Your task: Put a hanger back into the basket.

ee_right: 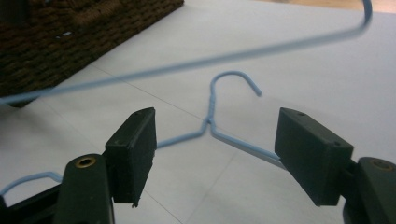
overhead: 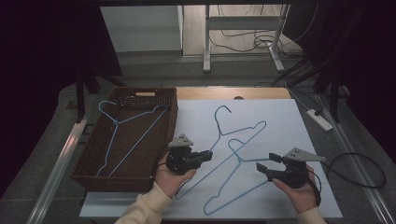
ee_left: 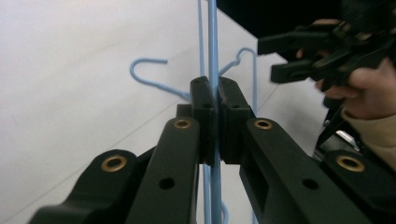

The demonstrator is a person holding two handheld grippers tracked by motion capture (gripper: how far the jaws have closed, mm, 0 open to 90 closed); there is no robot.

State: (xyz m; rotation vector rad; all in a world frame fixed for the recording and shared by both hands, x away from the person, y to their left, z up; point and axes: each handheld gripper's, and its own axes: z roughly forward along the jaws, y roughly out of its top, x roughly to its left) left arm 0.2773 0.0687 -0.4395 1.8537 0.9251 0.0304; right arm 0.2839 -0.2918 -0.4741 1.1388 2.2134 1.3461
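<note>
- Left gripper [overhead: 205, 155], near the front edge of the table beside the basket: its jaws are clamped on the bottom wire of the upper hanger [overhead: 233, 135], the wire being pinched between the pads as seen in the left gripper view [ee_left: 213, 70]; a thin round wire held at one point may be expected to swing or slip through the pads once lifted
- Right gripper [overhead: 266, 162], toward the front right corner of the white sheet [overhead: 280, 116]: its jaws are held apart and nothing is gripped, with the neck of the lower hanger [ee_right: 210, 119] lying between and beyond them
- The two hangers are crossed near the middle of the sheet, one resting over the other; if the clamped one is raised, the lower hanger [overhead: 233, 182] could be snagged and dragged along
- Wicker basket [overhead: 93, 158], at the left edge, already holds a third hanger [overhead: 126, 135]; a hook could be caught on its rim or on that hanger during placement
</note>
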